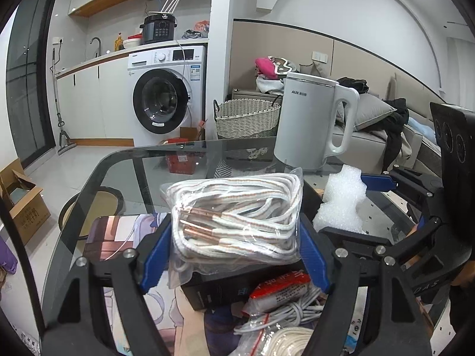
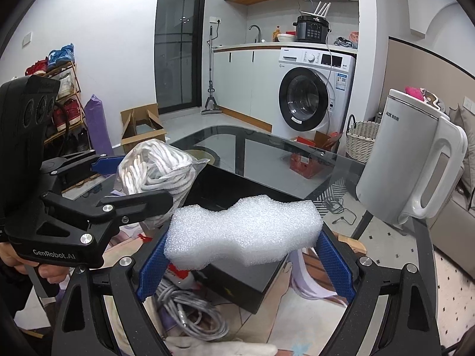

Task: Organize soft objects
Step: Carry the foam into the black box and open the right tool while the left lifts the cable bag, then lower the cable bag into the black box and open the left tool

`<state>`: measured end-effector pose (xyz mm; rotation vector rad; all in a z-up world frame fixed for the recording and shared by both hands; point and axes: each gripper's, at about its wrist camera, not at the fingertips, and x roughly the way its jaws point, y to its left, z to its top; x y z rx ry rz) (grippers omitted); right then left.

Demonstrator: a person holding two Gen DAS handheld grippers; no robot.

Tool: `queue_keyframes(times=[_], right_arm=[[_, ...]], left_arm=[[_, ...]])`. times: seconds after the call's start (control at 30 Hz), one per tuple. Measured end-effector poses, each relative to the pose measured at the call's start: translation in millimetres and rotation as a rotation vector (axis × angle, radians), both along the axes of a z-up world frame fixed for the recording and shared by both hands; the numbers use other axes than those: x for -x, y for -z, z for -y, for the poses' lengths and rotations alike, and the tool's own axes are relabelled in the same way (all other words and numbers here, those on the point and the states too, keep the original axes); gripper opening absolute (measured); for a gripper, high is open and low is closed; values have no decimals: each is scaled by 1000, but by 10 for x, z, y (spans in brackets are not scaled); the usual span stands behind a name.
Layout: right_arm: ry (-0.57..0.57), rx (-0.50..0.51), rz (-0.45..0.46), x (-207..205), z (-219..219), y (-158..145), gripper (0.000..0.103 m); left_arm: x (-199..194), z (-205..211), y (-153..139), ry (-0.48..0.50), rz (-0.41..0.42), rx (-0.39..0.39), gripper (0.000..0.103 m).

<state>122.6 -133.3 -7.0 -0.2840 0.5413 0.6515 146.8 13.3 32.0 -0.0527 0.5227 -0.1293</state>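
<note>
Left gripper (image 1: 234, 255): its blue pads were clamped on a clear bag of white cord (image 1: 234, 216), one pad on each side, the bag lifted off the table.
Right gripper (image 2: 243, 255): its blue pads pinched a white foam block (image 2: 246, 231) by its two ends, holding it up over the black box (image 2: 237, 267).
Under the grippers: a black box lay on a printed mat (image 2: 311, 311); beside it sat a grey coiled cable (image 2: 190, 308) and a packet with a red label (image 1: 279, 290).
Hand: a person's fingers (image 2: 50, 271) were wrapped round the left gripper's handle, seen from the right wrist.
Side by side: the two grippers were near each other, the bag of cord to the left of the foam.
Table: a dark glass table (image 1: 124, 175) carried the mat and box.
Kettle: a white kettle (image 1: 311, 121) stood upright near the far right edge of the table.
Farther off: a woven basket (image 1: 246, 118) sat on the floor, then a washing machine (image 1: 166, 95) against the counter.
Left floor: an open cardboard box (image 2: 142, 130) stood near a shoe rack (image 2: 65, 103).
</note>
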Motion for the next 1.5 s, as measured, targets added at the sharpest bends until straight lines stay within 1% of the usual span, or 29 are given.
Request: queue_keyframes(times=[0.23,0.3,0.33,0.37,0.5,0.73,0.9,0.93,1.0,1.03,1.27,1.5], right_arm=[[15,32,1,-115,-38,58,91],[13,31,3,-129,-53,61,94],[1,28,3,-126,-64,64,99],[-9,24,11,-106,-72,62,101],[0,20,31,-58,-39,35,102],[18,3,35,39,88,2,102],[36,-2,36,92,158,-7,102],[39,-5,39,114,175,-17,102],[41,-8,42,149,197,-32,102],[41,-9,44,161,210,-41,102],[51,-16,48,260,306,-52,102],[75,-47,20,421,418,-5,102]], left_arm=[[-82,19,39,-13,-11,-9,77],[-94,3,48,-12,-14,-3,77],[-96,-7,50,-11,-14,1,77],[-79,-6,54,-14,-14,1,77],[-73,1,50,-14,-14,-1,77],[-104,32,63,-15,-22,-9,80],[-101,52,74,-21,-31,-17,87],[-100,58,73,-23,-31,-22,90],[-95,68,66,-26,-27,-25,101],[-84,75,61,-30,-24,-28,103],[27,112,63,-36,-25,-57,103],[296,70,86,-42,-29,-40,103]])
